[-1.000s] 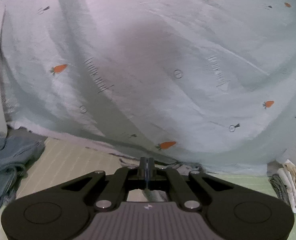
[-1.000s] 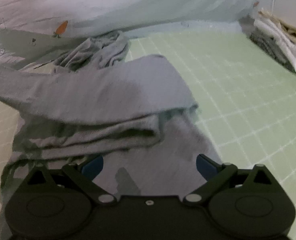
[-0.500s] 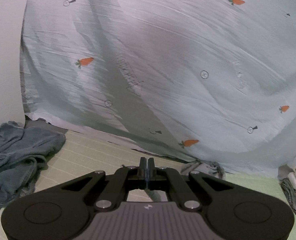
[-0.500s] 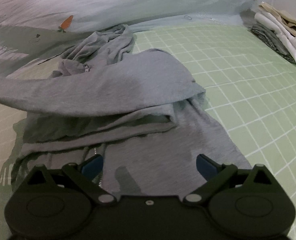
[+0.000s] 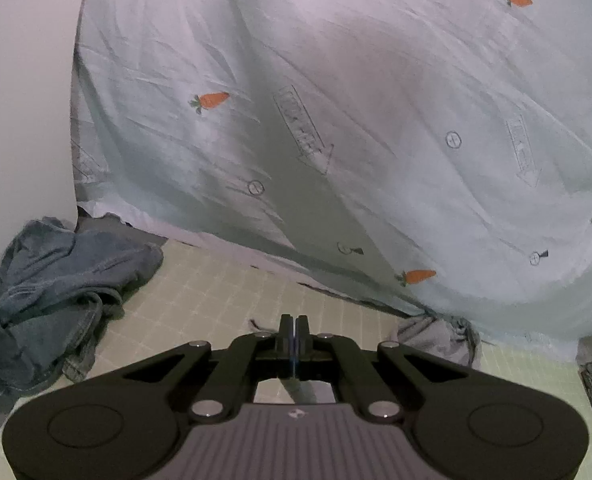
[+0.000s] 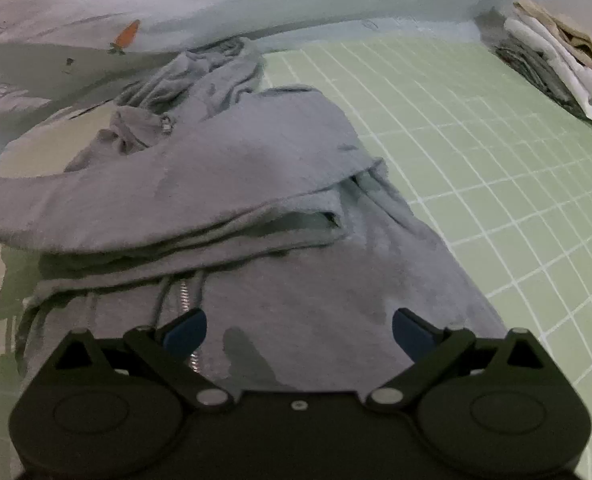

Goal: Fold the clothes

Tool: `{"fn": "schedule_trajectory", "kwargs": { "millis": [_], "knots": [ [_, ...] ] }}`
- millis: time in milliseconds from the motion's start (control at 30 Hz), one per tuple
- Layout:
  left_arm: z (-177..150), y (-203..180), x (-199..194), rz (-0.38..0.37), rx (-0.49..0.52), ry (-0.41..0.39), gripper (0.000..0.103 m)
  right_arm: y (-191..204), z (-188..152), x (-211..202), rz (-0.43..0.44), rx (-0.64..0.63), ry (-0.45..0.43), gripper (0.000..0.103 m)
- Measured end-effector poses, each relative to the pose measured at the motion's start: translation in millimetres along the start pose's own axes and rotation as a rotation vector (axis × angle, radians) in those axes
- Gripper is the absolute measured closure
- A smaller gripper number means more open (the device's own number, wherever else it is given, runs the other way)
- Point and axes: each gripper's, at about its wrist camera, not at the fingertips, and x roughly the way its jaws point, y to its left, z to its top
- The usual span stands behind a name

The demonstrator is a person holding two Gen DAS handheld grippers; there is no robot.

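Note:
A grey zip hoodie point(image 6: 296, 300) lies on the green grid mat point(image 6: 476, 140), its hood bunched at the far end against the sheet. One sleeve point(image 6: 155, 192) is drawn across the body and runs off the left edge. My right gripper point(image 6: 300, 330) hovers open over the lower front, blue pads point(image 6: 185, 328) either side of bare fabric, next to the zipper point(image 6: 183, 292). In the left wrist view my left gripper point(image 5: 294, 322) is shut, with a strip of grey sleeve fabric point(image 5: 300, 388) showing just behind the closed fingers. The hood point(image 5: 436, 330) lies ahead to the right.
A pale sheet with a carrot print point(image 5: 376, 120) hangs along the far side of the mat. A crumpled blue denim pile point(image 5: 47, 292) sits at the left beside a white panel point(image 5: 19, 100). A stack of folded clothes point(image 6: 556, 60) rests at the mat's far right corner.
The left gripper has swung left, bringing the denim pile further into view, still shut. The right gripper has drawn back from the hoodie, so the zipper and drawstrings now show.

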Motion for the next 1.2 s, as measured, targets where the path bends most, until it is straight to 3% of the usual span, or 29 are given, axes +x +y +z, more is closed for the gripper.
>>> {"fn": "schedule_trajectory", "kwargs": {
  "millis": [467,633,700,800,900,1033,1200],
  "knots": [
    [-20.5,-79.2,31.8,-0.134,0.099,0.102,0.103,-28.7,4.1,2.6,-0.028,0.014,0.012,0.002],
    [-36.8,-114.0,53.8,-0.199,0.122,0.184,0.103,-45.5,4.2,4.7,-0.059,0.028,0.019,0.002],
    [-46.5,-123.7,64.3,-0.206,0.124,0.234,0.098,-51.0,3.2,7.9,-0.068,0.032,0.031,0.002],
    [-61.7,-132.0,76.7,-0.210,0.118,0.314,0.046,-54.8,6.4,10.0,-0.077,0.034,0.029,0.002],
    [-72.0,-130.1,76.0,-0.218,0.140,0.342,0.023,-51.2,12.4,10.1,-0.076,0.012,0.012,0.002],
    [-80.5,-118.0,80.3,-0.146,0.169,0.373,0.018,-36.7,20.6,7.0,-0.052,-0.032,-0.031,0.002],
    [-93.1,-90.6,92.5,-0.034,0.166,0.450,0.015,-1.2,37.2,3.2,0.054,-0.104,-0.104,0.002]
  ]
}}
